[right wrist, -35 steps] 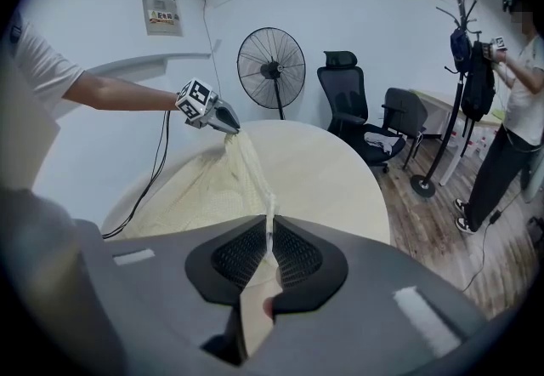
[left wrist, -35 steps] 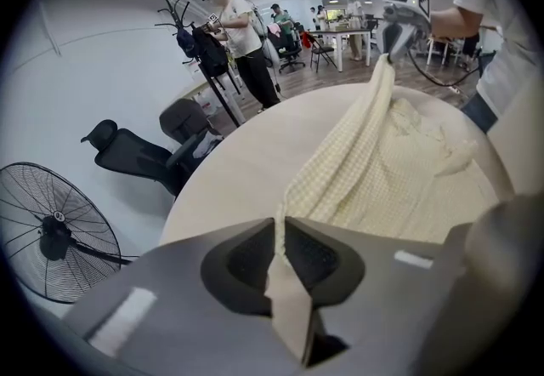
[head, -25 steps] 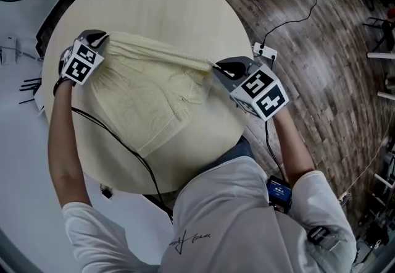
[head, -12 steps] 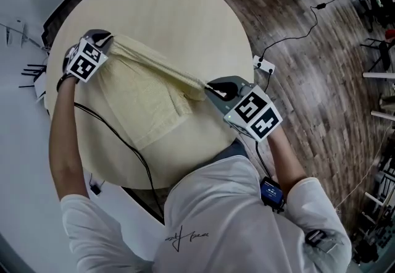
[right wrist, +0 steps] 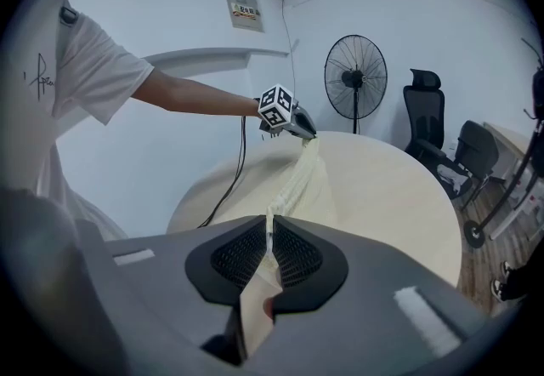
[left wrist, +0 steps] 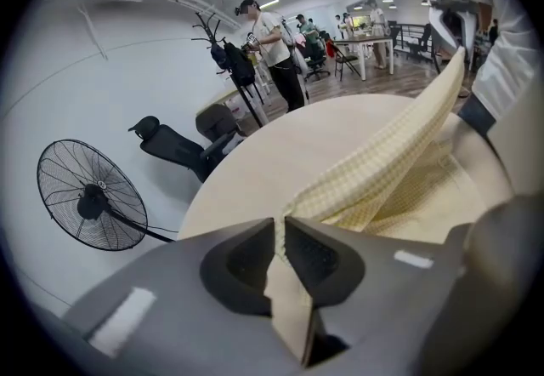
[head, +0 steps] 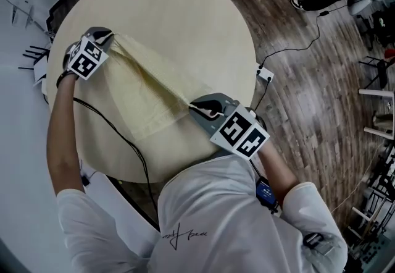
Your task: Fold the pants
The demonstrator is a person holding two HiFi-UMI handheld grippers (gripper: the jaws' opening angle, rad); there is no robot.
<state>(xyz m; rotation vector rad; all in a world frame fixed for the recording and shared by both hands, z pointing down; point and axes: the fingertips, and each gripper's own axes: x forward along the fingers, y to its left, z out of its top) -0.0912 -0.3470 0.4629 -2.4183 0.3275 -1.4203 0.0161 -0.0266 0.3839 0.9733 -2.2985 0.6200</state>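
Trailing beside the pants (head: 145, 96), a cable (head: 126, 140) crosses the table (head: 185, 25), seemingly clear.

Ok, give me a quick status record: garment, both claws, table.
garment: pale yellow checked pants, one edge stretched taut between both claws, rest lying on the table
left claw: shut on the pants edge, far left of the table
right claw: shut on the pants edge, near the person's side
table: round, light wood
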